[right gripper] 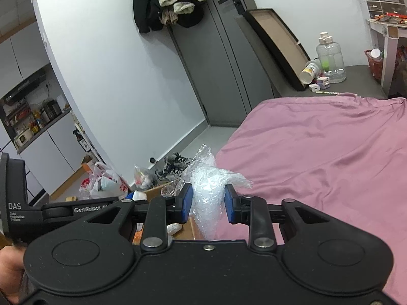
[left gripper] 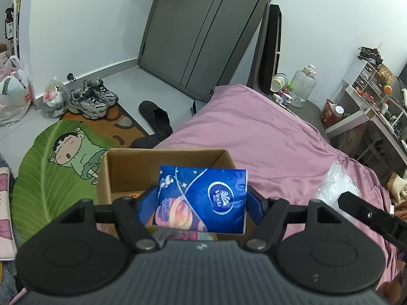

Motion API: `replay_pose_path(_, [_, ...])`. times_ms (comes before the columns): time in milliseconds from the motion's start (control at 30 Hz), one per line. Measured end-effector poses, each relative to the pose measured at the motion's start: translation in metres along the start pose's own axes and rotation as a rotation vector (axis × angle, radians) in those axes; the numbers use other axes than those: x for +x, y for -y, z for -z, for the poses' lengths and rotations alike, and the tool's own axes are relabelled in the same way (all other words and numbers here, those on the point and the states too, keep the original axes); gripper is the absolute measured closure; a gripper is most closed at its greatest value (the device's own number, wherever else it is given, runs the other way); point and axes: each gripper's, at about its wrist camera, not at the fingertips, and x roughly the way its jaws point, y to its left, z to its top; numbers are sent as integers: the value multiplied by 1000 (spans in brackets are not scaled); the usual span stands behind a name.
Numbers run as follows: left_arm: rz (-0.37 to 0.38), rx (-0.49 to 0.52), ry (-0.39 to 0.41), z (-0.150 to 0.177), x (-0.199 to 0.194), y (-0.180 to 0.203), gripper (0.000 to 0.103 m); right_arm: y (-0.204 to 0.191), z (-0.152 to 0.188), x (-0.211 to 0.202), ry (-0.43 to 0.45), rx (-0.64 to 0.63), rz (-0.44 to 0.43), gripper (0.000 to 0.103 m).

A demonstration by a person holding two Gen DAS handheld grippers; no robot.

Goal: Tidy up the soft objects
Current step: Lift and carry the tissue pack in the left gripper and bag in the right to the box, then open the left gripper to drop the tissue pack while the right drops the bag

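My left claw [left gripper: 202, 198] clenches the blue tissue pack [left gripper: 203, 198] above the open cardboard box [left gripper: 112, 167]; my right claw [right gripper: 207, 203] grips crumpled clear plastic wrap [right gripper: 207, 185] near the pink bedsheet [right gripper: 318, 152]

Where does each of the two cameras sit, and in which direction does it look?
Left wrist: on the left gripper, looking forward over its tissue pack and the cardboard box toward the door; the other gripper's black arm shows at right.
Right wrist: on the right gripper, looking along its fingers at the clear plastic wrap; the left gripper and a hand show at left.
Shared: pink bed, door, sneakers, water jug.
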Motion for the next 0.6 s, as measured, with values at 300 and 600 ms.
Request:
replay_pose_path(300, [73, -11, -6, 6, 13, -7, 25, -13, 9, 14, -36, -25, -1, 76])
replay_pose_path(600, [38, -49, 57, 0, -3, -25, 20, -26, 10, 18, -55, -40, -23, 76])
